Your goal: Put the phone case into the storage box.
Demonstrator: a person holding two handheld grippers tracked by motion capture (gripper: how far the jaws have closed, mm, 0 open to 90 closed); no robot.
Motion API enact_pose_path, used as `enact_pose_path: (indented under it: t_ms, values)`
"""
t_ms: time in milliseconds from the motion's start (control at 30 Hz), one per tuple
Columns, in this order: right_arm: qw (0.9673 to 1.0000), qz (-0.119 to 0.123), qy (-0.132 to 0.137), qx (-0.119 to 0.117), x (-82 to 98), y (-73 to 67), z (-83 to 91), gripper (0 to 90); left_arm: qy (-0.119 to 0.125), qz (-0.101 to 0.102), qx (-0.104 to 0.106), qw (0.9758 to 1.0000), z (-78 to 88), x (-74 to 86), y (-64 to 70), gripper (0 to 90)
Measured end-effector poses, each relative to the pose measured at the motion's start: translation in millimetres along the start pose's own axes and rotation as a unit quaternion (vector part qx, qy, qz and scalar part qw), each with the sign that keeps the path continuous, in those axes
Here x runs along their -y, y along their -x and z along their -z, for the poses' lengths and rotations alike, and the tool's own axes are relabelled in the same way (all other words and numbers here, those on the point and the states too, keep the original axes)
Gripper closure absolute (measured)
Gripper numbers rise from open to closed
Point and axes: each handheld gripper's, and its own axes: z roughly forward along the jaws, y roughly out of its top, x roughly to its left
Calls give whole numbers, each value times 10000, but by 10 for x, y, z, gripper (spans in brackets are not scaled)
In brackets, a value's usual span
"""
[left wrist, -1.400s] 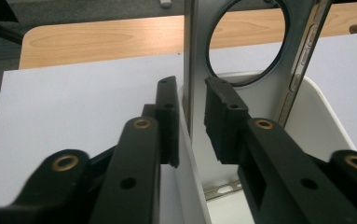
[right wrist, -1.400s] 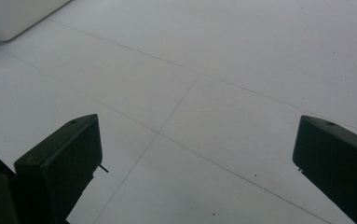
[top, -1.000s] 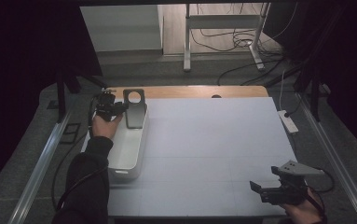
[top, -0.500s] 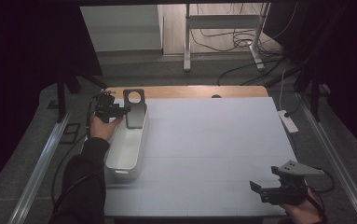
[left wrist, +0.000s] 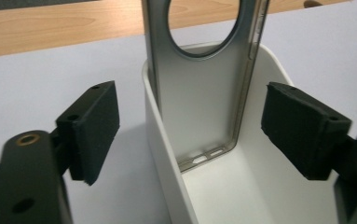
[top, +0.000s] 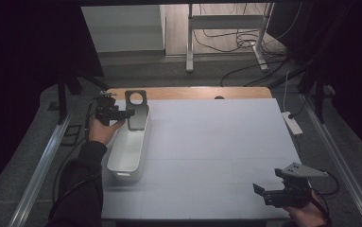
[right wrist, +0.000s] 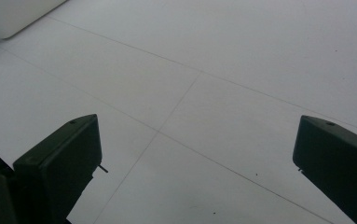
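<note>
My left claw (left wrist: 185, 140) has just been opening and stands released. The phone case (left wrist: 204, 79) stands straight ahead between its spread pads, touching neither, long axis upright, leaning in the far end of the white bin (left wrist: 167, 154). My right claw (top: 275, 194), also released, hovers well apart over bare tabletop (top: 216, 142).

We see a grey phone case (left wrist: 199, 93), round camera cutout up top, standing upright at the far end of the white oblong bin (top: 130, 151), leaning against its end wall, bottom edge on the floor.
</note>
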Motion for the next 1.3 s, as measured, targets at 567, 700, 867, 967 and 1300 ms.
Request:
enact_pose_path:
  t_ms: [567,700,867,967,1300]
  values:
    - [10000,15,-54,-15,-3,-2,-14,12,-2,-49,356,9994,162,42,65,74]
    - [10000,10,-63,-20,-4,-2,-16,12,-9,-57,384,9992,182,60,80,67]
    - [10000,28,-65,-34,-4,-4,-18,12,-24,-141,442,9989,219,82,106,41]
    - [9999,52,-79,-40,-5,-5,-18,12,-51,-201,493,9986,235,100,129,30]
    - [9999,54,-79,-43,-7,-11,-22,13,-38,-430,437,9981,307,151,221,16]
